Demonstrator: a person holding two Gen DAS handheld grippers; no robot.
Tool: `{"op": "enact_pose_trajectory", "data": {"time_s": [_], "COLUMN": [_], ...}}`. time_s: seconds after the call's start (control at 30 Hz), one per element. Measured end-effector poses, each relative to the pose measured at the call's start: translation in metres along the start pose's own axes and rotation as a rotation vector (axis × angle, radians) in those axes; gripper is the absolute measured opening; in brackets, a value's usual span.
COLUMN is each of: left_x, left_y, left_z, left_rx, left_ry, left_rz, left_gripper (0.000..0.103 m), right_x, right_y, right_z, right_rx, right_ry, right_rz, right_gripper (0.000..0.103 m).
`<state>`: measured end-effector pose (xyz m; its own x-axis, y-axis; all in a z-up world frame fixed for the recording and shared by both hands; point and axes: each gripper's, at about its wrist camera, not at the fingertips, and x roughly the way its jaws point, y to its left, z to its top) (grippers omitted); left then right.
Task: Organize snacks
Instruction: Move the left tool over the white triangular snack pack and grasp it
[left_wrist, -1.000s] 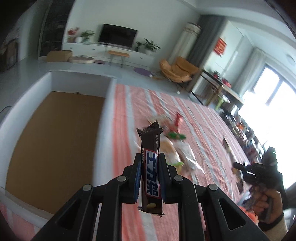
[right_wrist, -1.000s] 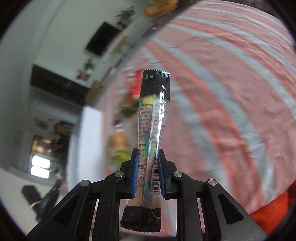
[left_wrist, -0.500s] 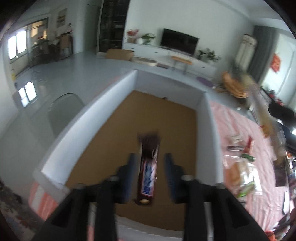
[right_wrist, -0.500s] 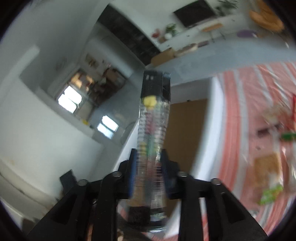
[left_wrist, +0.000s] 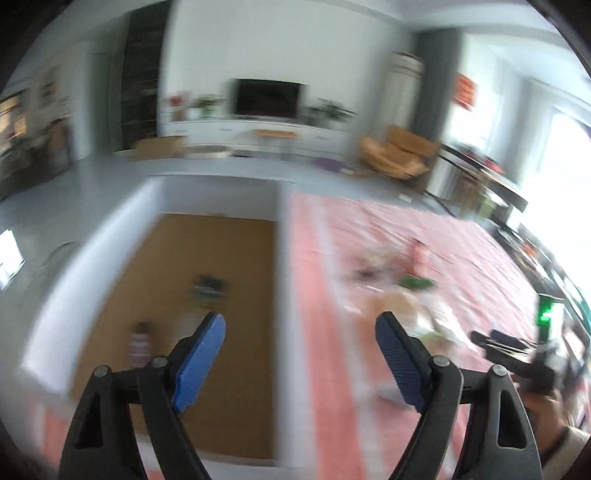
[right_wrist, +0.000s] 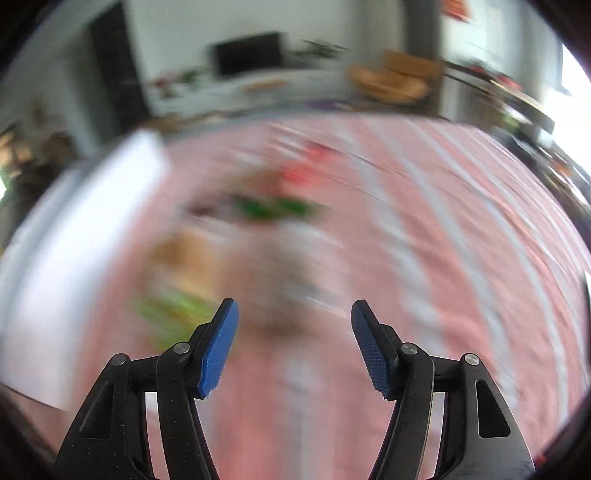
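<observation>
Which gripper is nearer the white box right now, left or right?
Left. The left gripper hangs over the white box edge, jaws opening, empty. The right gripper, jaws opening, is out over the striped cloth.

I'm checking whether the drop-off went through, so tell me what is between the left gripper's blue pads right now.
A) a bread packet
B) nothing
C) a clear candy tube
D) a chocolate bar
B: the left gripper has its jaws opening with nothing between them, and two blurred snacks lie on the brown floor of the white box.
</observation>
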<state>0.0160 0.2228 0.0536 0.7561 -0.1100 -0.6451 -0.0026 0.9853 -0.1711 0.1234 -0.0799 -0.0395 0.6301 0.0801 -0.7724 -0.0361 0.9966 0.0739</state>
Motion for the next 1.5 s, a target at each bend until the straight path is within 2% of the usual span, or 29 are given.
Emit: {"op": "enact_pose_trajectory", "data": {"time_s": [0.07,0.13,0.17,0.23,0.3,0.43,0.6,0.77,1.03,1.23,1.5], "left_x": [0.017,0.036,0.048,0.061,0.073,0.081,0.09,0.091,0.088,0.09,0.091], "left_y": [-0.031,-0.056,-0.069,-0.081,-0.096,-0.114,-0.12,-0.125,-0.135,-0.141,-0.137], "left_z": [-0.007,-0.017,-0.026,-0.037,-0.05,-0.07,-0.082,-0.093,-0.096,-0.101,-0.097], "left_rx": [0.047,0.077,0.087,0.091,0.113,0.207,0.202,0.221,0.245,0.265,0.239], "left_ry": [0.045,0.101,0.134,0.176,0.212,0.222,0.247,0.246,0.249,0.264,0.259], "left_rz": [-0.068,-0.104,-0.128,-0.154,-0.164,-0.097,-0.117,-0.105,-0.113,-0.112,-0.117], "left_gripper": [0.087,0.087,0.087,0.087,0.087,0.087,0.087,0.087,0.087,0.087,0.087], "right_x": [-0.003,-0.007,-0.006,-0.018,-0.018,-0.004,-0.005,-0.008,-0.005,-0.005,-0.005], "right_y": [-0.026,-0.042,-0.047,-0.059,-0.057,-0.051,-0.046,-0.042,-0.038,-0.036,-0.035], "right_z": [-0.018,-0.036,-0.035,-0.032,-0.028,-0.029,-0.045,-0.054,-0.057,-0.058,-0.058], "right_rx": [0.022,0.051,0.1,0.139,0.128,0.091,0.059,0.047,0.023,0.019,0.019], "right_ry": [-0.022,-0.049,-0.025,-0.085,-0.098,-0.035,0.039,0.041,0.05,0.05,0.051], "right_rz": [-0.062,-0.107,-0.093,-0.033,-0.067,-0.056,-0.089,-0.101,-0.095,-0.095,-0.095], "right_gripper": [0.067,0.067,0.068,0.069,0.074,0.073,0.073,0.074,0.086,0.087,0.088]}}
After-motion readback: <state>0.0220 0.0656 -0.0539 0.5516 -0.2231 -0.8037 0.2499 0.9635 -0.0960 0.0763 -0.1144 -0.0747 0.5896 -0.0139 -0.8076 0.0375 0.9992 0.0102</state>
